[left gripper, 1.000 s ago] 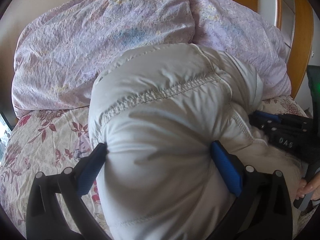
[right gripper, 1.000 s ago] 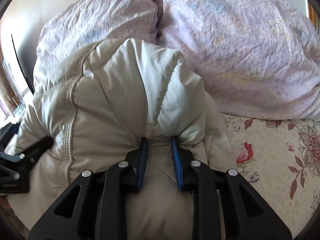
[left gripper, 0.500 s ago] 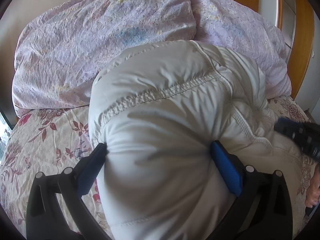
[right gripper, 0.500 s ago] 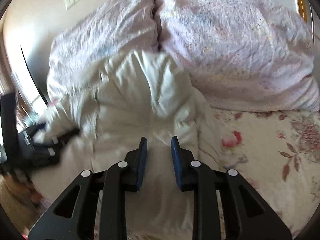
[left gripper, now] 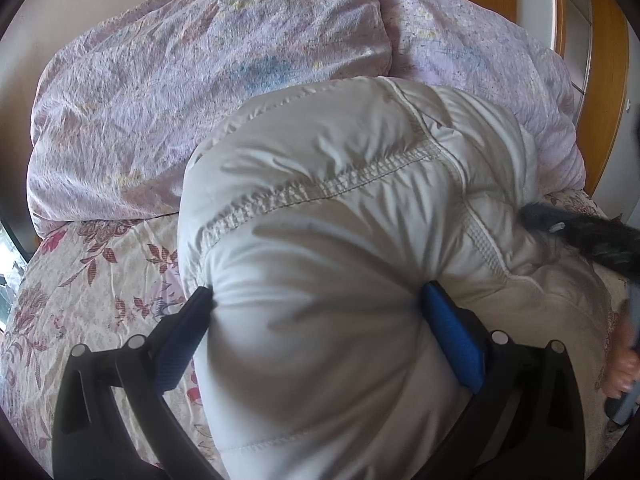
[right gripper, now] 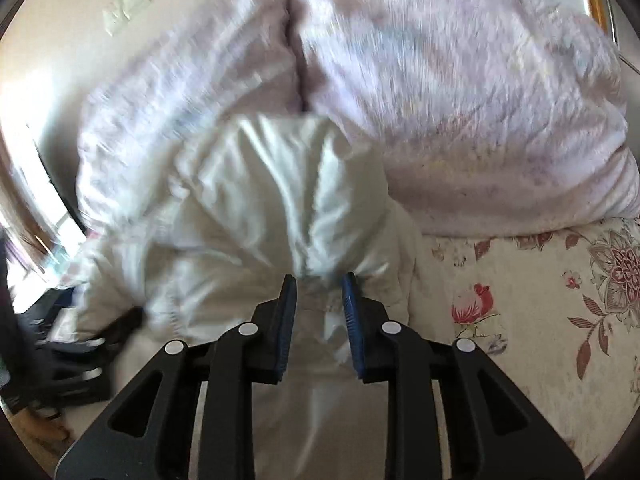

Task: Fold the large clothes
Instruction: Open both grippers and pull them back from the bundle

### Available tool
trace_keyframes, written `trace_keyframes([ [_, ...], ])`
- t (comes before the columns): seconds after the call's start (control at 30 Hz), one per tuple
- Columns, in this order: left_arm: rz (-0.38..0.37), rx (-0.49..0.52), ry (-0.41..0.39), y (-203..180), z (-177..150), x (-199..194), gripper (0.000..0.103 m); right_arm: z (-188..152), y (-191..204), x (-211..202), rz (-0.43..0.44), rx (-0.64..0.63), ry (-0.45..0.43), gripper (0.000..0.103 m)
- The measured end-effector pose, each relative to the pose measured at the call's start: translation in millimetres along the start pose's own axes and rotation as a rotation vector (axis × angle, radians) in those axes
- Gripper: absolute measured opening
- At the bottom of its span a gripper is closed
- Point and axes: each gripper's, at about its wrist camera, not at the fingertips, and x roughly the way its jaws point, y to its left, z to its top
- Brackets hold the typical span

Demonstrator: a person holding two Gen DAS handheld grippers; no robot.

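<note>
A puffy off-white quilted jacket (left gripper: 340, 216) lies bunched on the bed in front of two pillows. My left gripper (left gripper: 316, 300) has its jaws spread wide around a thick roll of the jacket, and the blue pads (left gripper: 452, 336) press into both sides. My right gripper (right gripper: 318, 284) is narrowly parted over the jacket (right gripper: 272, 208), with a fold of fabric rising between the pad tips; the view is motion-blurred, so whether it pinches the fold is unclear. The right gripper also shows blurred at the right edge of the left wrist view (left gripper: 580, 232).
Two lilac crinkled pillows (left gripper: 200, 80) (right gripper: 460, 100) lean against the wall behind the jacket. A floral bedspread (left gripper: 92, 280) (right gripper: 540, 300) covers the bed. A wooden frame (left gripper: 604, 80) stands at the right. A hand (left gripper: 622, 368) is at the right edge.
My right gripper let go of the jacket fold, drew back and lifted, then moved in toward the jacket again. My left gripper has held its grip in place.
</note>
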Motion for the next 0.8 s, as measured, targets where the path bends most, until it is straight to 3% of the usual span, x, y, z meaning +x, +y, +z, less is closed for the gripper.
trace_keyframes([
  [0.2,0.016,0.017,-0.004,-4.4,1.1,-0.9,0.101,-5.2,-3.7,16.8,0.003,-0.002,0.014,0.024],
  [0.47,-0.008,0.013,-0.036,2.2,-8.2,-44.7,0.101,-33.7,-4.2,-57.9,0.058,-0.013,-0.027,0.03],
  [0.6,-0.007,0.034,-0.068,-3.9,-26.6,-77.1,0.101,-50.3,-10.1,-73.1,0.076,0.008,-0.024,0.03],
  [0.8,-0.031,0.02,-0.019,-13.2,-44.2,-80.1,0.101,-66.9,-7.5,-38.2,0.015,0.006,0.081,0.03],
])
